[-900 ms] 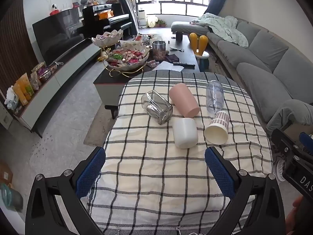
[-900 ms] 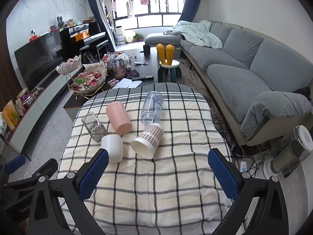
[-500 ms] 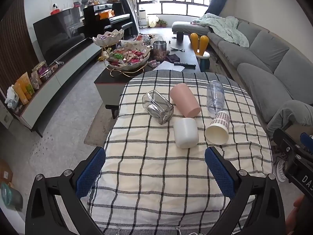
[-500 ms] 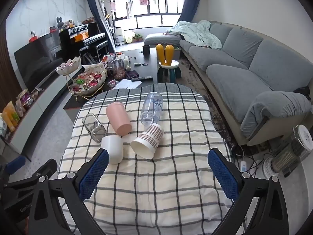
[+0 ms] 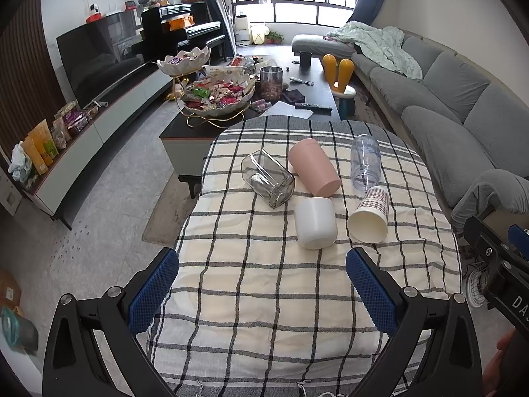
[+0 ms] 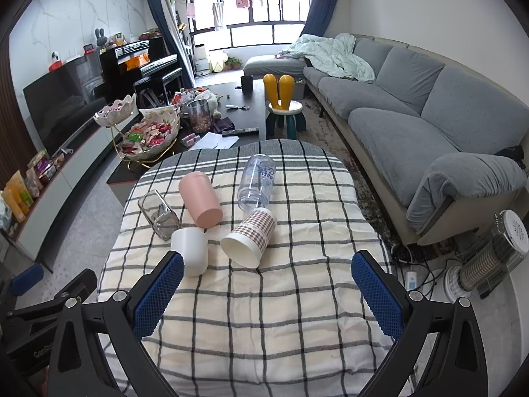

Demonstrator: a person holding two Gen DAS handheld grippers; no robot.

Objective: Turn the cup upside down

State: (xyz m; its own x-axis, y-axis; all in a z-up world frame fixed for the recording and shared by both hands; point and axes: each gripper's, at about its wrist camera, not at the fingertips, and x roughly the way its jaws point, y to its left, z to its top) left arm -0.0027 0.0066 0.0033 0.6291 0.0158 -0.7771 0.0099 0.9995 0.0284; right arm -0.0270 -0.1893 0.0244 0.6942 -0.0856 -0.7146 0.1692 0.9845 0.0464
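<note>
Several cups lie on their sides on the checked tablecloth (image 5: 264, 284): a square clear glass (image 5: 268, 177), a pink cup (image 5: 313, 171), a white cup (image 5: 315, 222), a plaid paper cup (image 5: 369, 214) and a clear plastic bottle-cup (image 5: 365, 160). In the right wrist view they show as the glass (image 6: 159, 215), pink cup (image 6: 199, 198), white cup (image 6: 190, 251), paper cup (image 6: 249, 242) and plastic cup (image 6: 257, 182). My left gripper (image 5: 263, 292) is open and empty, short of the white cup. My right gripper (image 6: 267, 292) is open and empty, short of the paper cup.
Beyond the table stands a dark coffee table (image 5: 317, 92) with snack bowls (image 5: 218, 97) and a jar. A grey sofa (image 6: 429, 125) runs along the right. A heater (image 6: 492, 258) and cables lie on the floor at right. A TV unit (image 5: 109, 66) stands at left.
Both views shift very slightly; the left gripper has edged a little toward the cups. The cups have not moved and both grippers stay open.
</note>
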